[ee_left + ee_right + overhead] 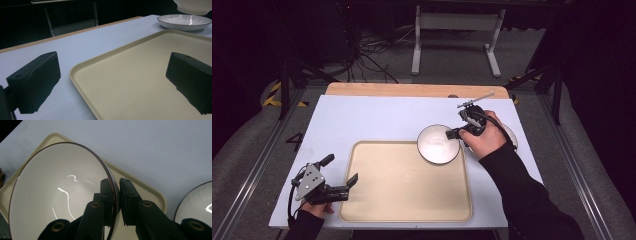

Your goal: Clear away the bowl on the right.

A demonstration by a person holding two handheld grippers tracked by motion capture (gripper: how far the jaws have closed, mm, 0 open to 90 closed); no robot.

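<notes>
My right gripper point(453, 133) is shut on the rim of a white bowl point(438, 144) with a dark edge, holding it above the far right corner of the beige tray point(407, 200). In the right gripper view the bowl point(57, 192) is pinched between the two black jaws, with the tray corner point(147, 187) beneath. A white plate point(197, 202) lies on the table to the right of the tray; it is also in the left gripper view as the plate point(183, 22) under the lifted bowl point(193, 6). My left gripper point(342, 172) is open by the tray's near left edge point(82, 82), holding nothing.
The tray lies on a pale blue table top point(362, 117) with a wooden strip point(412, 90) along its far edge. A white frame point(457, 30) and cables point(362, 55) stand on the floor beyond. The tray's inside is bare.
</notes>
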